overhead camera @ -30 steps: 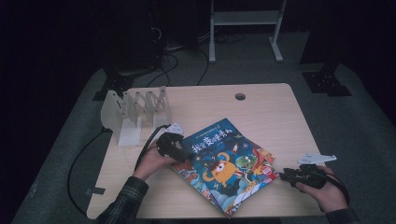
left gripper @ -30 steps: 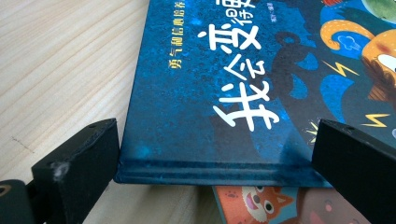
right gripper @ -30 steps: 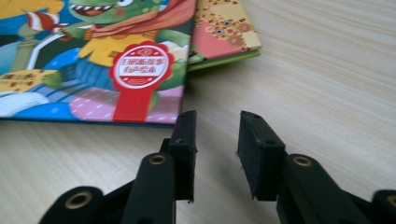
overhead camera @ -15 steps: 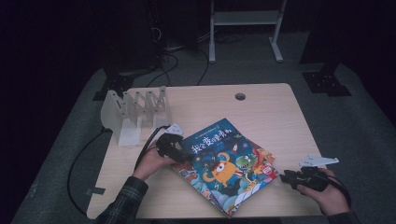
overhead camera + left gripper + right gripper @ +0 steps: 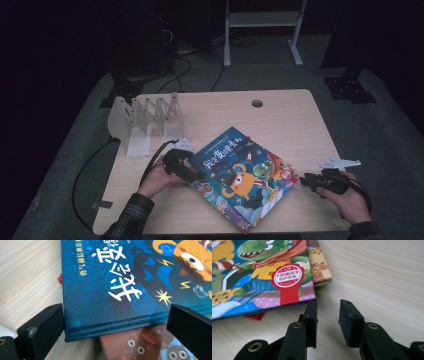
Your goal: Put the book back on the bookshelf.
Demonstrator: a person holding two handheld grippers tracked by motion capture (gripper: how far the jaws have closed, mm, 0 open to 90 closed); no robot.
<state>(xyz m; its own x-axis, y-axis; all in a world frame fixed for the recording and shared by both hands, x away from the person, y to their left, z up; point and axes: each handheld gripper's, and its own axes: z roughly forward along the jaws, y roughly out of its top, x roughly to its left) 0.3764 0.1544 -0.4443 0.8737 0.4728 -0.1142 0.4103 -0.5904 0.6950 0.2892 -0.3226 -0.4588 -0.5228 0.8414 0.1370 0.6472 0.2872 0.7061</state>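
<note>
Dark floor and black stands surround a pale wooden table (image 5: 280,115) in the high view. At the lower left of that frame, the left gripper (image 5: 192,172) lies low against the near-left corner of a glossy blue hardcover picture book (image 5: 240,172) with a cartoon orange monster on its cover. In the left gripper view its two black jaws stand wide apart, one at each side of the book's spine corner (image 5: 100,325); the left jaw seems to touch the edge, but the pads are not clamped, so it is released. Under that corner shows a second thin book with a reddish cover (image 5: 140,345). At the lower right of the high view, the right gripper (image 5: 306,181) rests just beside the blue book's right corner. In the right gripper view its jaws are parted with bare wood between them, holding nothing, the left jaw just short of the cover edge.

The blue book lies flat and slanted in the lower middle of the table, on top of the stack. A white slotted file rack (image 5: 145,117) stands empty at the upper left, well apart. Judging from this, the book has not been lifted; grasping, raising and probably slotting it into the rack all remain.
</note>
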